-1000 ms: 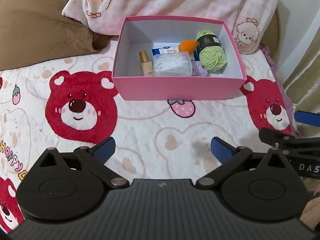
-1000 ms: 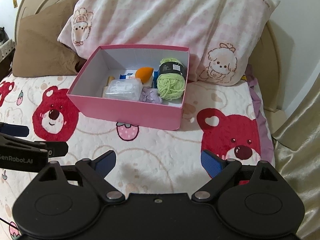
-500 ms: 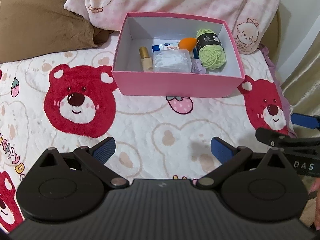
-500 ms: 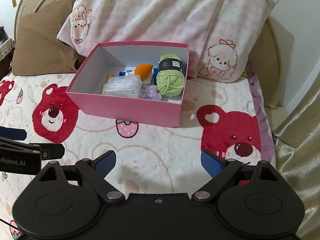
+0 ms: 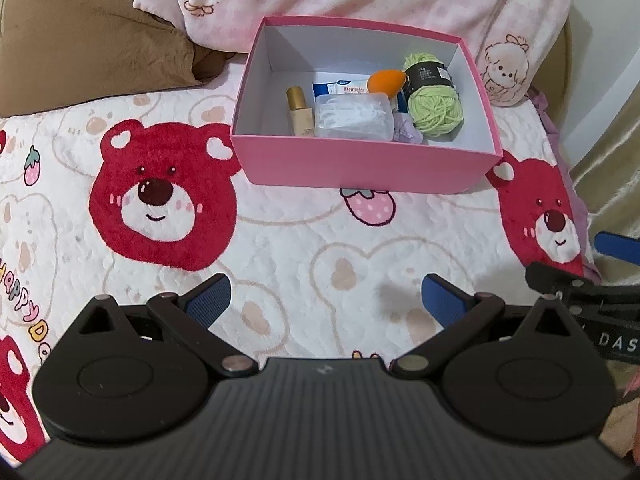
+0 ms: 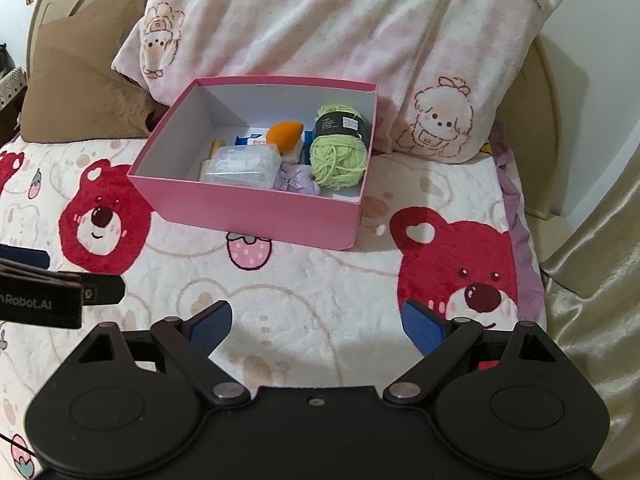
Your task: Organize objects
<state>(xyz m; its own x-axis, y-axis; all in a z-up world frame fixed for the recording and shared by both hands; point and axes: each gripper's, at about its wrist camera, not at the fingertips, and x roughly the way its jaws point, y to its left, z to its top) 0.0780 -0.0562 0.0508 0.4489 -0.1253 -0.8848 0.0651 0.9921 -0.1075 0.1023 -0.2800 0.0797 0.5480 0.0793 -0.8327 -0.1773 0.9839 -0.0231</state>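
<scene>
A pink box (image 5: 360, 164) (image 6: 256, 212) sits on the bed ahead of both grippers. Inside lie a green yarn ball (image 5: 434, 98) (image 6: 338, 148), an orange sponge (image 5: 386, 82) (image 6: 284, 134), a clear plastic case (image 5: 352, 116) (image 6: 242, 164), a gold-capped bottle (image 5: 298, 110), a blue-and-white packet (image 5: 340, 87) and a lilac cloth item (image 6: 296, 178). My left gripper (image 5: 326, 302) stands open over the blanket, nothing between its fingers. My right gripper (image 6: 316, 324) is open and empty too, well short of the box.
The bed is covered by a white blanket (image 5: 300, 248) with red bear prints. A pink-white pillow (image 6: 340, 32) and a brown pillow (image 5: 80, 32) lie behind the box. A gold curtain (image 6: 600, 280) hangs at the right edge of the bed.
The view from both grippers has barely shifted; the box sits slightly higher in the left wrist view. Both grippers remain open.
</scene>
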